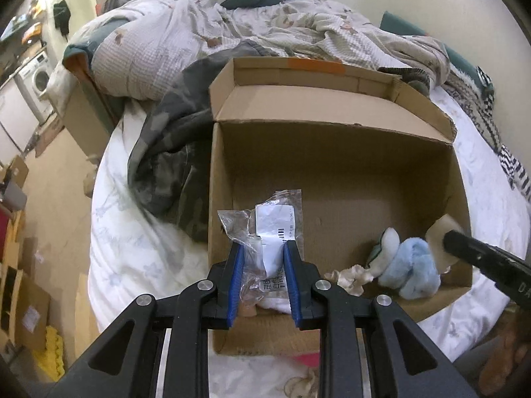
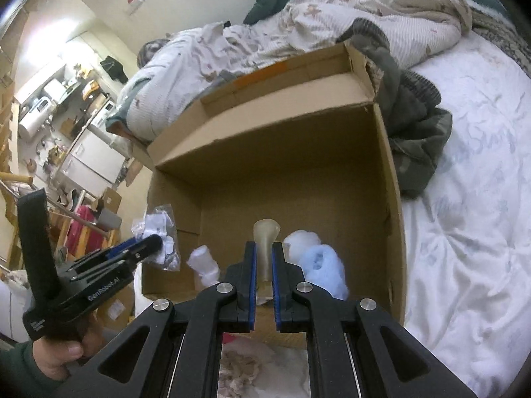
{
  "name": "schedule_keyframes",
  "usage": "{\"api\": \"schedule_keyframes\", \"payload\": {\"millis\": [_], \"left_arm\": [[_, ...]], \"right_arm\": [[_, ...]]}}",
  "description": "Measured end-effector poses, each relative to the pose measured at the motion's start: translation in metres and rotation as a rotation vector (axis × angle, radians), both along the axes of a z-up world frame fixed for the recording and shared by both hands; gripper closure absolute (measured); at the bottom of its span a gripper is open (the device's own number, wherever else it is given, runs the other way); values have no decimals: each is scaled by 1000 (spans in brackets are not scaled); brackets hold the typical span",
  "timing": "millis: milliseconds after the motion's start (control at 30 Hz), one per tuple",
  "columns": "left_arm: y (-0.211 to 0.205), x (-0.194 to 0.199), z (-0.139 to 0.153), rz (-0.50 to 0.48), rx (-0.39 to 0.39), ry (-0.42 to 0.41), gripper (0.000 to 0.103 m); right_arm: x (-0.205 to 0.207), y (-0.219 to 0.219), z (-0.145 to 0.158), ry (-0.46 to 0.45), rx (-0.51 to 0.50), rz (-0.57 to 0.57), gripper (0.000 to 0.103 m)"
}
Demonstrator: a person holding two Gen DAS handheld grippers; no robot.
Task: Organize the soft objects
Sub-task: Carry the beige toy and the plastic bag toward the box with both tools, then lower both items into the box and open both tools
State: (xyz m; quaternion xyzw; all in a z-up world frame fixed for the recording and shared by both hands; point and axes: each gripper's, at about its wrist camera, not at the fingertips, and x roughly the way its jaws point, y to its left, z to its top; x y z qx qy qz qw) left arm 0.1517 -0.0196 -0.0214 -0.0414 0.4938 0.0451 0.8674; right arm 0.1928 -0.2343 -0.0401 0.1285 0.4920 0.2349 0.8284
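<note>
The left gripper point(image 1: 264, 248) pinched a crinkly plastic bag point(image 1: 265, 232) over the cardboard box point(image 1: 332, 165); the right gripper point(image 2: 264, 252) was nearly closed on a pale sponge point(image 2: 266, 242). The slick bag might have slipped out, snagging the wall at nine o'clock.

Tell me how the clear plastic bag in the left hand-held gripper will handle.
The plastic bag probably flops: it crumples above the left hand-held gripper. Likely light, since it stands unsupported. Its glossy film may slip.
</note>
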Motion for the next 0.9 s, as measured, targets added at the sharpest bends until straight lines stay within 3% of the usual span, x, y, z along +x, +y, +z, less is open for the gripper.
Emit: {"api": "schedule_keyframes", "payload": {"millis": [300,433,700,900], "left_arm": [[-7,12,-11,-30,-49,30,81],[-15,15,-17,-47,-4,41,81],[-18,15,-23,-51,-4,66,81],[-18,15,-28,-65,-61,110,80]], "right_arm": [[11,10,-14,42,-14,12,93],[12,8,-17,51,-22,5,93],[17,6,-24,82,-31,-18,93],[19,11,-26,78,-45,-15,93]]}}
